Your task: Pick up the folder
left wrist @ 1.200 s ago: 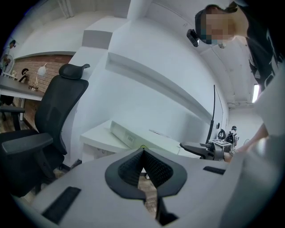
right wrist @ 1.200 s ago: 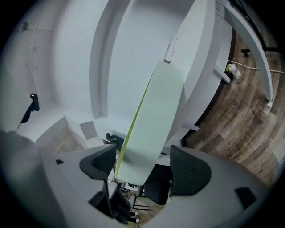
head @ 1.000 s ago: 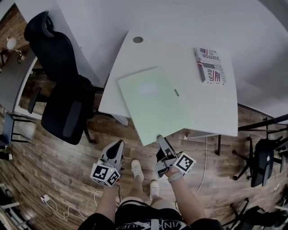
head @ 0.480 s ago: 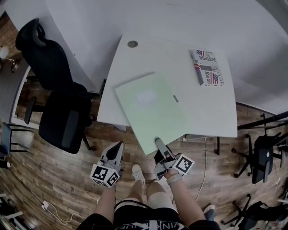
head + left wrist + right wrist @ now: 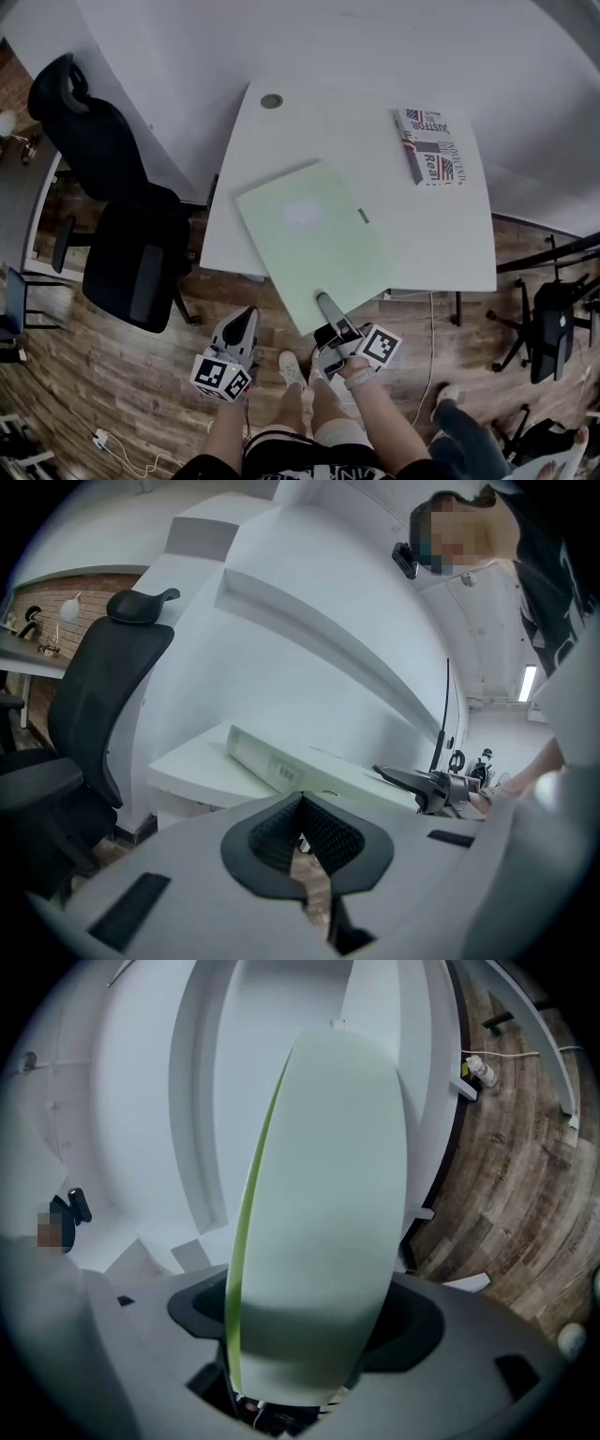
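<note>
A pale green folder (image 5: 314,234) lies flat on the white table (image 5: 450,234), its near corner hanging over the front edge. My right gripper (image 5: 322,302) is shut on that overhanging corner. In the right gripper view the folder (image 5: 323,1194) fills the middle and runs down between the jaws of the right gripper (image 5: 300,1344). My left gripper (image 5: 250,312) hangs over the floor just left of the folder's corner, shut and holding nothing. From the left gripper (image 5: 302,803) view, the folder (image 5: 277,766) shows edge-on on the table, with the right gripper (image 5: 412,782) at its end.
A printed magazine (image 5: 431,145) lies at the table's far right, a round cable hole (image 5: 272,100) at its far left. A black office chair (image 5: 127,225) stands left of the table, another chair (image 5: 553,328) at the right. Someone's leg (image 5: 469,445) shows at the lower right.
The folder has slid a little toward me over the table's front edge, with the right gripper still shut on its corner. A person's leg has come into view at the lower right.
</note>
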`<control>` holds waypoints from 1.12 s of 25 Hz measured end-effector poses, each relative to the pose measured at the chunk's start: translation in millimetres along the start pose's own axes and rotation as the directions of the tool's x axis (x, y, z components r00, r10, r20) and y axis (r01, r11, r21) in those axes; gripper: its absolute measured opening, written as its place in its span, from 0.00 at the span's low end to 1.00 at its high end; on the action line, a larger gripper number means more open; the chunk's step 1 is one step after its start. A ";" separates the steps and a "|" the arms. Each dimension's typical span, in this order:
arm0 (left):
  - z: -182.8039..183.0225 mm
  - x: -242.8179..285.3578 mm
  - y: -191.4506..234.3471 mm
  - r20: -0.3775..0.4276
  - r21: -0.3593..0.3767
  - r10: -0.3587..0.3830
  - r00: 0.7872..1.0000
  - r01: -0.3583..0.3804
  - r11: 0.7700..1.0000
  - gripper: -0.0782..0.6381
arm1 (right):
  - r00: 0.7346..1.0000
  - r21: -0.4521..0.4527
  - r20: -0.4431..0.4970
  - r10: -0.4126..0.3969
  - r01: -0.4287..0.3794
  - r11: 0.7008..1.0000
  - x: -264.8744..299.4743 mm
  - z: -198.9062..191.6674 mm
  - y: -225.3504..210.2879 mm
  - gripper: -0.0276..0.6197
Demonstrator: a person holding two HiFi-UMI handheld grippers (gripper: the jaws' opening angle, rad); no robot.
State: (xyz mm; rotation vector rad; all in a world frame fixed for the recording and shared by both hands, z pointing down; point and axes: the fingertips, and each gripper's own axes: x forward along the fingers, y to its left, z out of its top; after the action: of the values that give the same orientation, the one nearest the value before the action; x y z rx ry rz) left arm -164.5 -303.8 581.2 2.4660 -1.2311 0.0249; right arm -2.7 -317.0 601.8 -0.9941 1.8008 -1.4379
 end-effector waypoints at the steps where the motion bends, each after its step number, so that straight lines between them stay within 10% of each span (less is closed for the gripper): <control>1: -1.0 -1.6 0.0 -0.001 -0.003 0.007 1.000 -0.007 1.000 0.13 | 1.000 0.010 -0.001 0.000 0.000 1.000 0.5 -0.8 -0.7 0.59; 28: 1.1 -10.5 2.2 -0.004 -0.038 0.062 0.998 -0.062 0.997 0.13 | 1.000 0.102 0.015 0.000 -0.002 0.995 0.7 13.3 -9.3 0.49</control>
State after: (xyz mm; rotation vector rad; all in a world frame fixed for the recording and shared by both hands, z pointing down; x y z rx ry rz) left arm -172.9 -297.4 578.9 2.3941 -1.2951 0.0214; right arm 9.7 -325.5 608.1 -0.9492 1.6989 -1.5018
